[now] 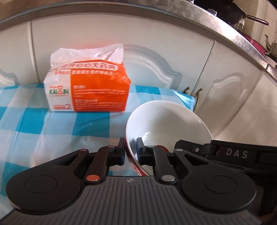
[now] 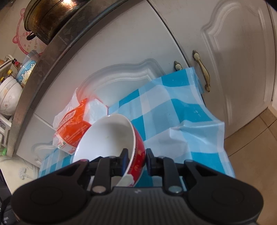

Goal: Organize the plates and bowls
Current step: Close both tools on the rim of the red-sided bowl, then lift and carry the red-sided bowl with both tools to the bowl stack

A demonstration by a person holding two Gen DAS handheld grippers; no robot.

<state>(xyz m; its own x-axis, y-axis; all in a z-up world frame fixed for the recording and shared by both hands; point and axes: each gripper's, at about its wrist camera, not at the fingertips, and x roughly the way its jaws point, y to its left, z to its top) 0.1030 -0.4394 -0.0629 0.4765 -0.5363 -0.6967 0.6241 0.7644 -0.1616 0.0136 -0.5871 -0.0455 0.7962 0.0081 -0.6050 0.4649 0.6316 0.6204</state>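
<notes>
A bowl, white inside and red with a pattern outside, shows in the left wrist view (image 1: 166,121) and in the right wrist view (image 2: 107,135). My left gripper (image 1: 130,148) is shut on its left rim, one finger inside and one outside. My right gripper (image 2: 136,159) is shut on the opposite rim, its right finger (image 2: 150,161) against the red wall. The bowl is held tilted above the blue-and-white checked tablecloth (image 1: 34,124). The right gripper's black body (image 1: 233,154) shows behind the bowl in the left wrist view.
An orange-and-white tissue pack (image 1: 88,86) lies on the cloth against white cabinet doors (image 1: 173,52) with brass handles (image 2: 202,71). Above is a steel counter edge (image 2: 52,57) with a dark pot (image 2: 50,15) and bowls (image 2: 8,97). Tiled floor (image 2: 256,147) lies right.
</notes>
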